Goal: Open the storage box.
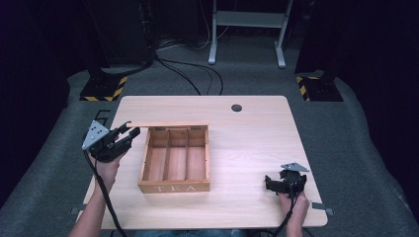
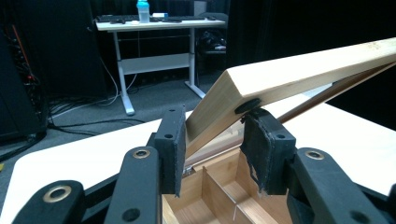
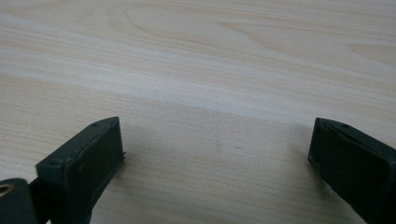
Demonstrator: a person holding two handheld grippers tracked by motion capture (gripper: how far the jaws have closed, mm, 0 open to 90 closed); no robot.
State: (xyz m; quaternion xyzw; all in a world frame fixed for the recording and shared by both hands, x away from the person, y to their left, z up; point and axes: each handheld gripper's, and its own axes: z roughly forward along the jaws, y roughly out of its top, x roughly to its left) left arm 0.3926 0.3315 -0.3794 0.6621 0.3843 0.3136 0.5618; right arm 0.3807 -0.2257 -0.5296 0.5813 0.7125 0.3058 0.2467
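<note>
While your left gripper (image 2: 212,149) clamps the stiff, light wooden lid (image 2: 299,77) by its corner, your right gripper (image 3: 215,163) rests open; hold gently.

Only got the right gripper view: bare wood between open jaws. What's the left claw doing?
Observer: The left claw is clamped on a corner of the lid, holding it raised above the box.
Operator: What box?
Observer: A wooden tea box lettered TEA on its front, with three compartments side by side.
Operator: How close is my right claw to it?
Observer: The right claw sits near the front right corner of the table, well apart from the box.
</note>
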